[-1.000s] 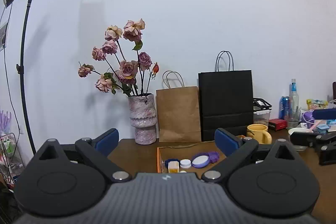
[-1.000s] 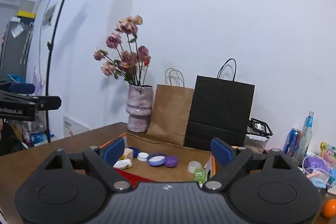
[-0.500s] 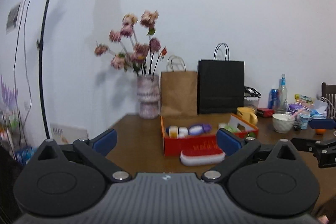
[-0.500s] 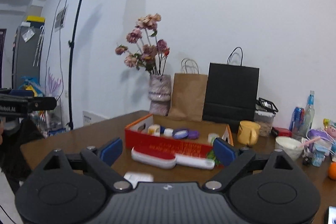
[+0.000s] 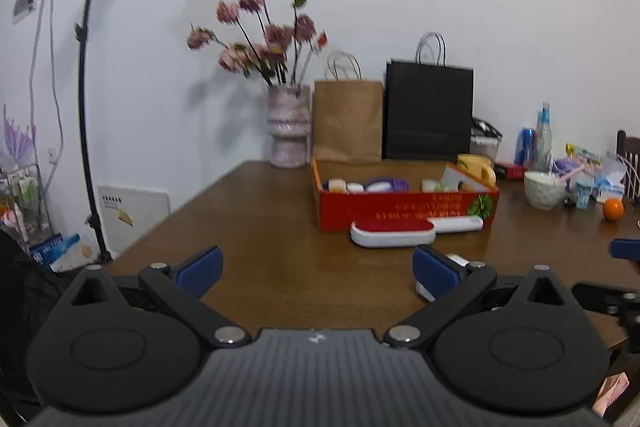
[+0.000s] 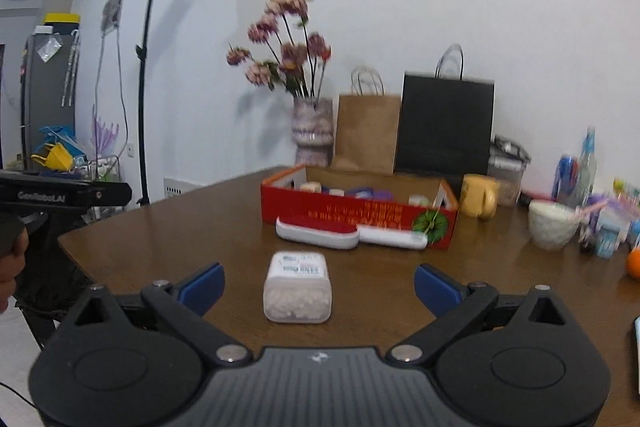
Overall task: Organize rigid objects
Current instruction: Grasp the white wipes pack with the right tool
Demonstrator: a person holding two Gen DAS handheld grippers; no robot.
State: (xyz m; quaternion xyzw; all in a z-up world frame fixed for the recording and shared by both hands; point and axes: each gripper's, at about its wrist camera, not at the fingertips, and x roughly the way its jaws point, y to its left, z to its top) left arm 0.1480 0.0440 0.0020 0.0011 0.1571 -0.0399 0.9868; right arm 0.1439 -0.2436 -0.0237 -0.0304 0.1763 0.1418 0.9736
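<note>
Two grippers, left [image 5: 317, 273] and right [image 6: 318, 285], fingers spread wide and empty, above the brown surface [image 6: 192, 239]; clear tub [image 6: 298, 287] lying centred before the right one, likely lined up for pickup toward the red box [image 6: 356, 217].

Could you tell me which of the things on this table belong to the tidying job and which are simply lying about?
Part of the job:
- red box, already holding small items
- red-and-white brush in front of the box
- clear tub between the open right tongs

Just lying about:
- flower vase
- paper bags
- yellow mug
- white bowl
- orange
</note>
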